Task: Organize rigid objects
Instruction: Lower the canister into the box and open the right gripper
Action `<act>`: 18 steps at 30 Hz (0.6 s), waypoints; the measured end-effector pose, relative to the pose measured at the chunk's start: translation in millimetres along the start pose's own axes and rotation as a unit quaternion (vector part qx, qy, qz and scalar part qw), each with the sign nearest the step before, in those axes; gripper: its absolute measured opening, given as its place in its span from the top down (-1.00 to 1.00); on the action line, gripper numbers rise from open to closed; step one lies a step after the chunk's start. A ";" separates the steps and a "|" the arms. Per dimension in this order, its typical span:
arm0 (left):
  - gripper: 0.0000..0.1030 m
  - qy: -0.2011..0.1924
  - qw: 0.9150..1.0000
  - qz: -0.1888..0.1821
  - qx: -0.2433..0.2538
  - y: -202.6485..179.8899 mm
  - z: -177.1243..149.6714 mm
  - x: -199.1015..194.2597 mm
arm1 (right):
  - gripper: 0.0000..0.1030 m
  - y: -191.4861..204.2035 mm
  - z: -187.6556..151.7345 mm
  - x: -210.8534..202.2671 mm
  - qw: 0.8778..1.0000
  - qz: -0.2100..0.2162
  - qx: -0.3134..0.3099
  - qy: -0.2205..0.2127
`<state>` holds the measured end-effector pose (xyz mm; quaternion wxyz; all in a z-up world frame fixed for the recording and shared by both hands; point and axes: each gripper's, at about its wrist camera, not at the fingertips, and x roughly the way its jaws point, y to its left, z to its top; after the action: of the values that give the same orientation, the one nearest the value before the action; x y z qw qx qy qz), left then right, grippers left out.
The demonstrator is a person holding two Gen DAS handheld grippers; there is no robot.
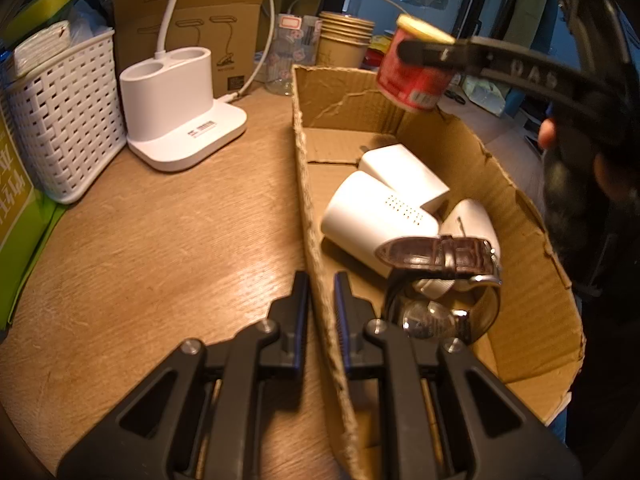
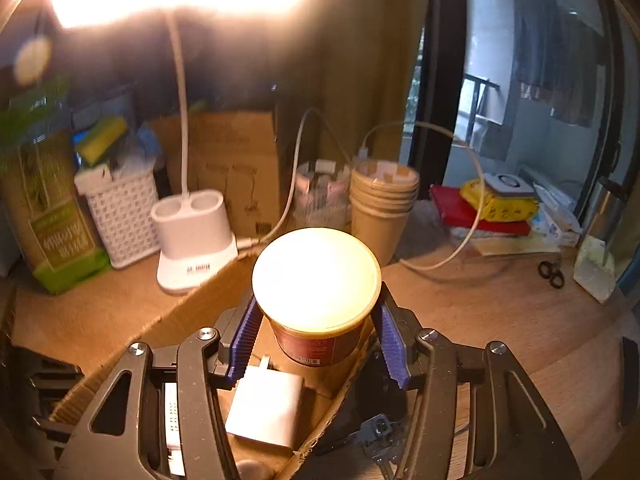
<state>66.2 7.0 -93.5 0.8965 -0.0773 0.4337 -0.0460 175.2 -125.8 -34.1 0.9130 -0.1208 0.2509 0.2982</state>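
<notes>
An open cardboard box (image 1: 520,216) lies on the wooden desk (image 1: 160,248). In it are a white charger block (image 1: 404,174), a white rounded device (image 1: 372,220) and a wristwatch with a brown leather strap (image 1: 440,256). My left gripper (image 1: 322,292) is shut on the box's left wall (image 1: 308,200), one finger on each side. My right gripper (image 2: 316,328) is shut on a red can with a pale lid (image 2: 316,276) and holds it above the box's far end. The can also shows in the left wrist view (image 1: 412,72). The charger block shows below it (image 2: 268,408).
A white lamp base (image 1: 176,108) and a white woven basket (image 1: 64,120) stand at the back left. Stacked paper cups (image 2: 380,208), a clear jar (image 2: 320,196) and a cardboard sheet (image 1: 224,28) line the back. Scissors (image 2: 552,272), packets (image 2: 496,200) and keys (image 2: 380,436) lie right of the box.
</notes>
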 end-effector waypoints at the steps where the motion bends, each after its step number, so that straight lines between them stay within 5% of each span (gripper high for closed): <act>1: 0.73 0.000 1.000 0.000 0.000 0.0 0.1 -0.1 | -0.11 0.4 -2.4 3.4 1.000 0.002 -0.001 0.004; 18: 0.73 0.000 1.000 0.000 0.000 0.2 -0.2 0.4 | -0.11 13.4 -14.9 34.2 0.997 -0.040 -0.050 0.053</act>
<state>66.3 7.2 -94.0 0.8965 -0.0774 0.4338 -0.0459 185.1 -104.1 -65.8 0.9024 -0.1919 0.2791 0.2665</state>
